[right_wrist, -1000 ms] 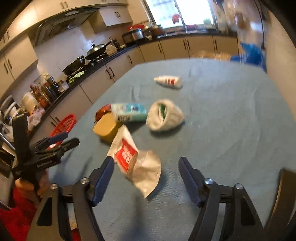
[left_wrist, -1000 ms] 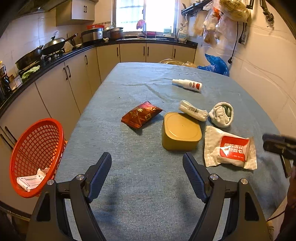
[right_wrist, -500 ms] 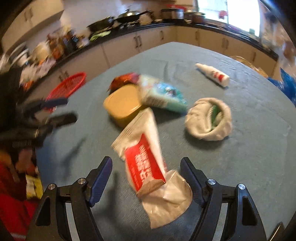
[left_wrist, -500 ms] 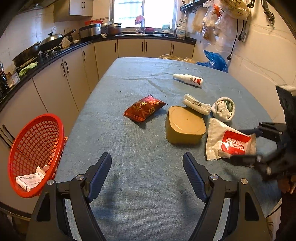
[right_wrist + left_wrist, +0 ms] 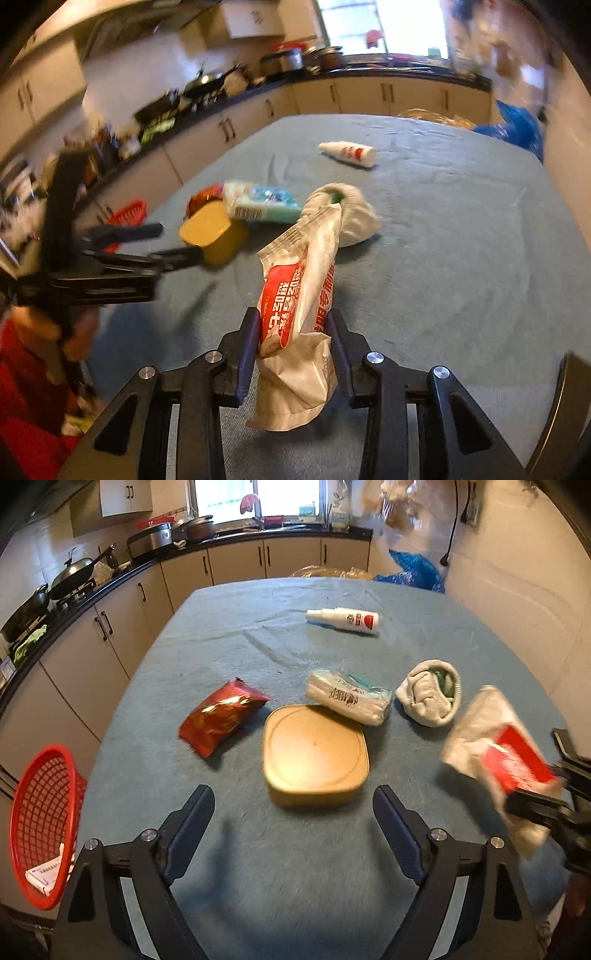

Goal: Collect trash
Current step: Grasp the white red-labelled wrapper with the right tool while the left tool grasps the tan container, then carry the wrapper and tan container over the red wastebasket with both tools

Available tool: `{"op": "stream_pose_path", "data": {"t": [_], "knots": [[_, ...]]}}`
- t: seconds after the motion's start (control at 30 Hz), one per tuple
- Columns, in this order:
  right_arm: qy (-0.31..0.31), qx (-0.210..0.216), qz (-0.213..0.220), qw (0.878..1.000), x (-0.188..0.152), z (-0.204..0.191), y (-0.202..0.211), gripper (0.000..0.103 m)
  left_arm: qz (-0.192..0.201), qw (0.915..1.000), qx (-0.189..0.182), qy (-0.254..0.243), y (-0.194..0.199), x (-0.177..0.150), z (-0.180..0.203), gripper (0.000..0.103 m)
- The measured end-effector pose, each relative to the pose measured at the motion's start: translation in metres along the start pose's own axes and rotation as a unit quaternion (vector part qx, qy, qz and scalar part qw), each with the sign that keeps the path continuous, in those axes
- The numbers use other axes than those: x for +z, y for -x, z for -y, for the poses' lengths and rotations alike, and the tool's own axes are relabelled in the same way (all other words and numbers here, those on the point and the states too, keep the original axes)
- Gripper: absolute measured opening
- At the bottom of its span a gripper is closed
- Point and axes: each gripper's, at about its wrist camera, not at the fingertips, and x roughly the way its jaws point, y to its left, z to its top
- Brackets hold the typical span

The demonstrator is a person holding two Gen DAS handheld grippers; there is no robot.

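**Where things lie on the desk**

On the desk [image 5: 229,635] a tub [image 5: 314,755] sits just ahead of the left claw [image 5: 293,814]. A snack bag [image 5: 221,716] lies to the tub's left, and a tissue pack [image 5: 349,696] touches its far right edge. Right of the pack is a rolled sock [image 5: 430,692], and a spray bottle [image 5: 345,619] lies well behind. A wrapper [image 5: 303,291] sits between the right claw's [image 5: 293,332] fingers. A basket [image 5: 40,827] hangs off the desk's left edge, with a box [image 5: 46,871] in it.

Right gripper [image 5: 535,805] is cut by the left view's right edge and motion-blurred, as is the wrapper [image 5: 495,753] it holds. In the right view, left gripper [image 5: 159,243] is smeared, basket [image 5: 127,216] mostly hidden behind it, counter clutter unreadable.
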Motion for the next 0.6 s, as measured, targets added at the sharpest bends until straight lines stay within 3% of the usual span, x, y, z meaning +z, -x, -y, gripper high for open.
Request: {"op": "stream_pose_path", "data": {"t": [0.3,0.43,0.6], "knots": [[-0.024,0.022,0.013,0.999,-0.007,0.006,0.009,0.04,-0.017,0.9993,0.021,0.026,-0.034,0.016,0.002,0.086],[-0.024,0.029,0.011,0.999,-0.007,0.007,0.006,0.04,-0.017,0.9994,0.02,0.024,-0.034,0.013,0.003,0.064],[-0.02,0.032,0.011,0.999,-0.007,-0.001,0.005,0.04,-0.008,0.9996,0.017,0.021,-0.027,0.006,0.003,0.064]]}}
